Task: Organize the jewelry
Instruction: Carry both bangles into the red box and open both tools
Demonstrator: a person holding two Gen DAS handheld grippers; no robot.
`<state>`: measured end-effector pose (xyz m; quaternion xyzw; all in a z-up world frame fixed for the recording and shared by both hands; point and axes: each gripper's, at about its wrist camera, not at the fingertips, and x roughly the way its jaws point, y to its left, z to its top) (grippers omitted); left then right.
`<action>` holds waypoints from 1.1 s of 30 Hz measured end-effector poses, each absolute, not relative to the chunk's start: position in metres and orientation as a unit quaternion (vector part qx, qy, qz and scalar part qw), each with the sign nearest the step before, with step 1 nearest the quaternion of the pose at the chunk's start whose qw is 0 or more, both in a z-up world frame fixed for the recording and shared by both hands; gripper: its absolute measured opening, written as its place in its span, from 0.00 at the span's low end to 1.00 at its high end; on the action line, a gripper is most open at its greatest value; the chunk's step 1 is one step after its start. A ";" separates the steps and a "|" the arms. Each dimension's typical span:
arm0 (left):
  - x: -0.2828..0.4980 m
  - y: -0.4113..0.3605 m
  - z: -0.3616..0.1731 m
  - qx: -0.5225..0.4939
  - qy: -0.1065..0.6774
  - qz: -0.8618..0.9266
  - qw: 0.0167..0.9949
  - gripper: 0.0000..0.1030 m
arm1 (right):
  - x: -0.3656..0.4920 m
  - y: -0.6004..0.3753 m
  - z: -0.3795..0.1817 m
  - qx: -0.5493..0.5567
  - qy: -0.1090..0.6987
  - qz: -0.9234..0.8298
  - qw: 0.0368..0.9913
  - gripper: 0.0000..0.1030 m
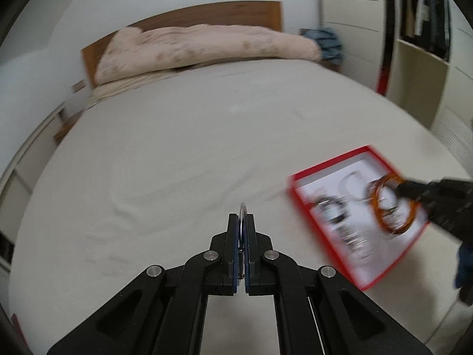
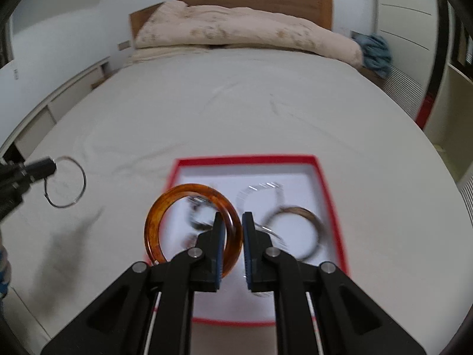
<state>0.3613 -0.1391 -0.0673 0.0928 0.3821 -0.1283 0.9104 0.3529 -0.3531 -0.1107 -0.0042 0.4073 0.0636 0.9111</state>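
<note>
Over the bed (image 2: 207,112), I'm holding both grippers above the sheet. My left gripper (image 1: 242,222) is pinching a thin silver ring (image 2: 65,182) edge-on between its pads; from the right view that ring is hanging clear of the sheet, well left of the box (image 2: 325,189). My right gripper (image 2: 230,227) is clamping an amber bangle (image 2: 165,207) by its rim, the loop sticking out to the left of the fingers, over the box's near-left part. I'm seeing the red box lying flat on the sheet with a white lining; a dark bangle (image 2: 310,222) and some silver pieces (image 2: 260,188) are lying inside it, too blurred for detail. Far back, a pink duvet (image 2: 242,29) is piled against the wooden headboard (image 2: 295,3), with a blue cloth (image 2: 375,50) beside it.
</note>
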 end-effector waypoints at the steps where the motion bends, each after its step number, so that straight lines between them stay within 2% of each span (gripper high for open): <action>1: 0.363 -0.151 -0.066 0.093 0.381 -0.137 0.910 0.03 | 0.351 -0.359 -0.112 -0.003 0.409 0.059 0.910 0.10; 6: 0.369 -0.213 -0.073 0.086 0.390 -0.187 0.897 0.03 | 0.349 -0.395 -0.130 0.001 0.425 0.038 0.905 0.10; 11: 0.376 -0.251 -0.101 0.076 0.422 -0.222 0.875 0.03 | 0.351 -0.413 -0.148 0.002 0.440 0.032 0.897 0.10; 19: 0.389 -0.249 -0.151 0.084 0.465 -0.196 0.859 0.04 | 0.352 -0.419 -0.168 0.002 0.454 0.041 0.890 0.10; 28: 0.397 -0.243 -0.175 0.083 0.484 -0.174 0.853 0.04 | 0.353 -0.416 -0.177 -0.004 0.462 0.043 0.886 0.11; 30: 0.397 -0.243 -0.175 0.077 0.488 -0.175 0.852 0.07 | 0.352 -0.417 -0.176 -0.002 0.465 0.043 0.885 0.11; 32: 0.397 -0.242 -0.173 0.067 0.489 -0.179 0.851 0.15 | 0.351 -0.418 -0.174 0.000 0.465 0.043 0.884 0.14; 33: 0.396 -0.242 -0.172 0.065 0.489 -0.179 0.851 0.16 | 0.349 -0.418 -0.172 0.001 0.463 0.041 0.886 0.20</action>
